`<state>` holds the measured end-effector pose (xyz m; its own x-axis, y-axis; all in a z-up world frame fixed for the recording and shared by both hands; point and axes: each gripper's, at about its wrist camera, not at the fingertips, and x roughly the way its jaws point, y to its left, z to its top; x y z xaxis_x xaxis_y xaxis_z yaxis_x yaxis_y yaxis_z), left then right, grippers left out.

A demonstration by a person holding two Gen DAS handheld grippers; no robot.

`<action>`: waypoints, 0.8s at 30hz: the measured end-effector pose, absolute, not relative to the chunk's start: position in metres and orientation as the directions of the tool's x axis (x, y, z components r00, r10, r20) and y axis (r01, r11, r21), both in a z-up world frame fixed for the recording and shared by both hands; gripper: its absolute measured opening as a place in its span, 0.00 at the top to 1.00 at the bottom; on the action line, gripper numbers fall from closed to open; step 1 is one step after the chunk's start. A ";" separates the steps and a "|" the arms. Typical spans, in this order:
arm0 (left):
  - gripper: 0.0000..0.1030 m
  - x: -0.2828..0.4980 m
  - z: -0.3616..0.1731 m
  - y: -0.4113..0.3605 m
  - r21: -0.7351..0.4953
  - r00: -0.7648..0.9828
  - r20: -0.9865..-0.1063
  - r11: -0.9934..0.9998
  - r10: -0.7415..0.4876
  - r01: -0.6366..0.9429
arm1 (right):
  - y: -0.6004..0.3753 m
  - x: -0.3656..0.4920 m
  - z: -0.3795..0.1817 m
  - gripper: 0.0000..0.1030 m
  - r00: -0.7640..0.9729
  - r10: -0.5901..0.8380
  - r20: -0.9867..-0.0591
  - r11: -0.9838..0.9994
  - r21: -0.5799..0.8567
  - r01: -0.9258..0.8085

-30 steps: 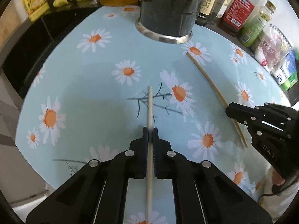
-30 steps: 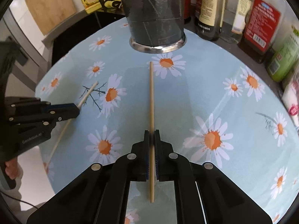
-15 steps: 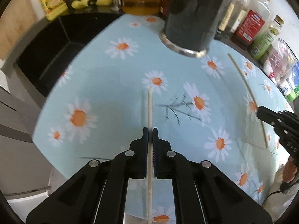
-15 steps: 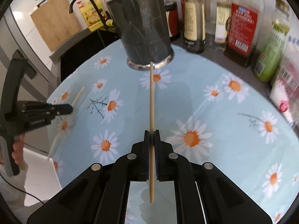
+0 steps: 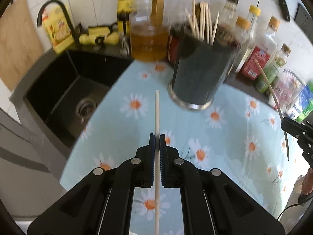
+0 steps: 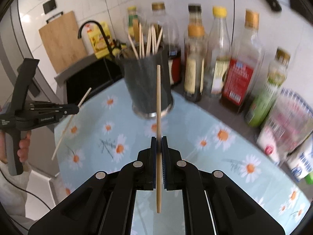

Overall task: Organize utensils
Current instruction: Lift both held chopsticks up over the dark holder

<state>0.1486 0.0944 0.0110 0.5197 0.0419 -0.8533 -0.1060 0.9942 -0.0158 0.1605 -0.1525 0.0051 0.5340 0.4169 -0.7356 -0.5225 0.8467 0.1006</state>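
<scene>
Left gripper (image 5: 157, 137): jaws clamped on pale chopstick (image 5: 157, 113), frame centre, held clear above daisy-print tablecloth (image 5: 230, 137). Right gripper (image 6: 158, 139): jaws clamped on tan chopstick (image 6: 158, 98), frame centre. Dark utensil holder (image 5: 201, 68) upper centre, upright on cloth, chopsticks inside. Bottles behind, blurred.

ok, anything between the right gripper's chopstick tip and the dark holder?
Nothing. In the right wrist view only bare daisy tablecloth lies between the right gripper with its chopstick and the holder.
</scene>
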 end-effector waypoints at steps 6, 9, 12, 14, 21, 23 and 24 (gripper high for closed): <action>0.95 0.167 0.044 0.095 0.029 0.559 -0.827 0.996 0.069 -0.079 | -0.146 0.173 0.044 0.95 0.597 0.429 -0.678 0.850 0.077 -0.522; 0.95 0.177 0.061 0.098 0.039 0.582 -0.810 0.997 0.073 -0.071 | -0.145 0.179 0.060 0.95 0.620 0.449 -0.644 0.849 0.090 -0.521; 0.95 0.187 0.080 0.103 0.028 0.615 -0.786 0.998 0.059 -0.061 | -0.142 0.185 0.072 0.95 0.642 0.454 -0.618 0.851 0.087 -0.518; 0.95 0.191 0.091 0.105 0.016 0.638 -0.769 0.998 0.049 -0.058 | -0.140 0.191 0.080 0.95 0.657 0.466 -0.592 0.848 0.087 -0.523; 0.95 0.202 0.127 0.116 -0.097 0.777 -0.629 0.994 -0.029 -0.042 | -0.135 0.213 0.092 0.95 0.666 0.533 -0.523 0.819 0.120 -0.561; 0.95 0.202 0.136 0.120 -0.129 0.819 -0.571 0.991 -0.058 -0.020 | -0.136 0.220 0.092 0.95 0.655 0.576 -0.489 0.795 0.149 -0.588; 0.95 0.202 0.140 0.122 -0.153 0.838 -0.540 0.988 -0.080 -0.005 | -0.137 0.224 0.092 0.95 0.653 0.598 -0.464 0.782 0.161 -0.602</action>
